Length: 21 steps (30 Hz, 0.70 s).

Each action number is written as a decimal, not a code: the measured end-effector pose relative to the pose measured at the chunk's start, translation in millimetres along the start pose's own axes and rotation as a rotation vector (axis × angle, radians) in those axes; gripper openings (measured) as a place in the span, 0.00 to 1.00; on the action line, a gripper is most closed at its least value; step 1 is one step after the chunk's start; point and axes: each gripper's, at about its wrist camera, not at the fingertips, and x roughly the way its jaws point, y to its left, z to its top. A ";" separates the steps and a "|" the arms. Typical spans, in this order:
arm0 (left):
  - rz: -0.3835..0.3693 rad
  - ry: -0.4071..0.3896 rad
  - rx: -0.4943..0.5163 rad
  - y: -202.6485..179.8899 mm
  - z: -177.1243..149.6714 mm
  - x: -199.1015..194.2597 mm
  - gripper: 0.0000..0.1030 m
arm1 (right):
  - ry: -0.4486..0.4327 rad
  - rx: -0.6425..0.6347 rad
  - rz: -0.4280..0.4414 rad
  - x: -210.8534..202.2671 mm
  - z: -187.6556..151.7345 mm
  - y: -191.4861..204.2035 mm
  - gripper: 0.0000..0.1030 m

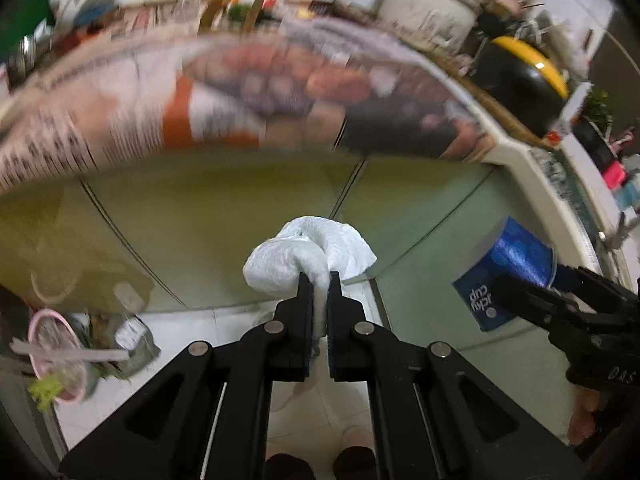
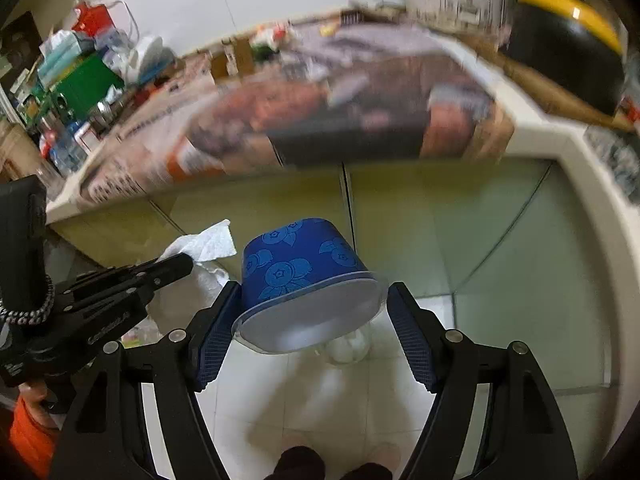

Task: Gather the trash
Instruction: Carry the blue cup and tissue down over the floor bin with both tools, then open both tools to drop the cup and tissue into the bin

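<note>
My left gripper (image 1: 319,280) is shut on a crumpled white paper napkin (image 1: 308,256) and holds it in the air in front of the green cabinet doors. It also shows in the right wrist view (image 2: 176,266), with the napkin (image 2: 206,242) at its tip. My right gripper (image 2: 314,300) is shut on a blue paper cup (image 2: 300,276) with a blueberry print, tipped on its side with the white rim toward the camera. The cup also shows in the left wrist view (image 1: 508,268), held by the right gripper (image 1: 516,292).
A trash bin (image 1: 60,360) with a pink rim and several scraps stands on the white tile floor at lower left. Above is a counter edge (image 2: 552,140) covered with newspaper (image 1: 240,92), a black and yellow helmet (image 1: 520,80), a white pot (image 1: 432,4) and clutter.
</note>
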 end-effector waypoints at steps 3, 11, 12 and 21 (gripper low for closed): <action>0.008 0.005 -0.030 8.0 -21.3 48.7 0.04 | 0.035 -0.006 0.016 42.9 -15.4 -20.8 0.69; 0.041 0.058 -0.059 41.7 -93.2 187.5 0.04 | 0.092 -0.042 0.002 173.1 -75.9 -65.3 0.69; 0.037 0.073 -0.063 47.4 -103.7 206.4 0.04 | 0.101 -0.045 -0.002 188.4 -84.3 -69.6 0.69; 0.003 0.207 -0.039 92.4 -184.7 348.5 0.04 | 0.217 -0.024 0.077 338.6 -164.5 -95.5 0.69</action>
